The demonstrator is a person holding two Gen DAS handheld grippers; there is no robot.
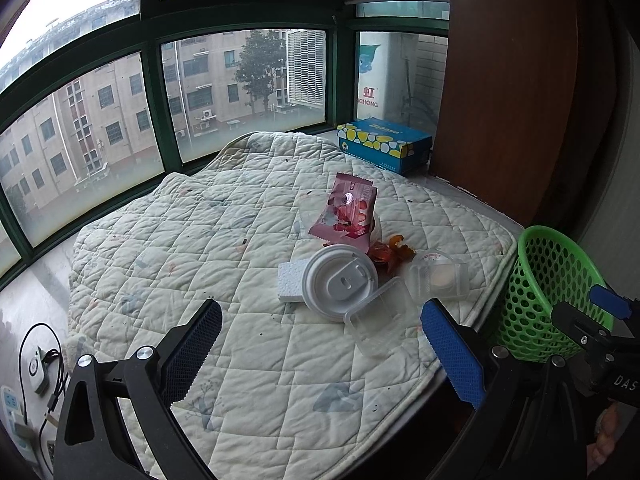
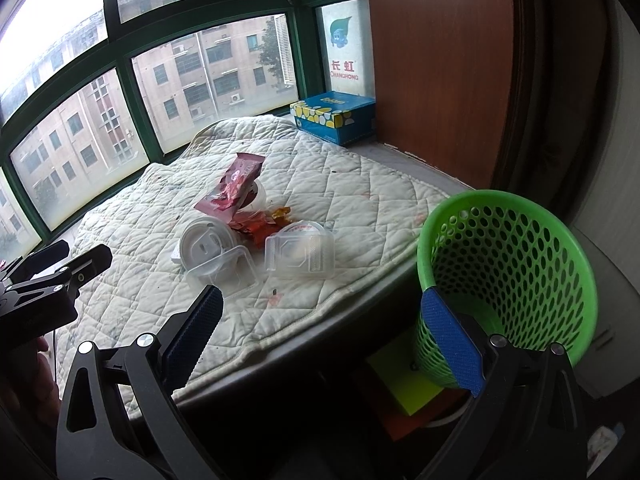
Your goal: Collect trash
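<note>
A pile of trash lies on the quilted pad [image 1: 180,264]: a pink snack wrapper [image 1: 346,210], a white cup lid [image 1: 340,282], a white foam block [image 1: 290,280], orange wrappers [image 1: 390,254] and two clear plastic trays [image 1: 380,326] [image 1: 438,278]. A green mesh basket [image 1: 548,292] stands off the pad's right edge. My left gripper [image 1: 320,356] is open and empty, just short of the nearer tray. My right gripper [image 2: 320,344] is open and empty, over the pad's front edge, beside the basket [image 2: 508,268]. The pile shows in the right wrist view around the lid [image 2: 206,246].
A blue tissue box [image 1: 384,144] sits at the back by the window and a brown wooden panel [image 1: 508,80]. A charger and cables [image 1: 36,372] lie on the sill at the left. Yellow and orange items [image 2: 404,388] lie below the ledge.
</note>
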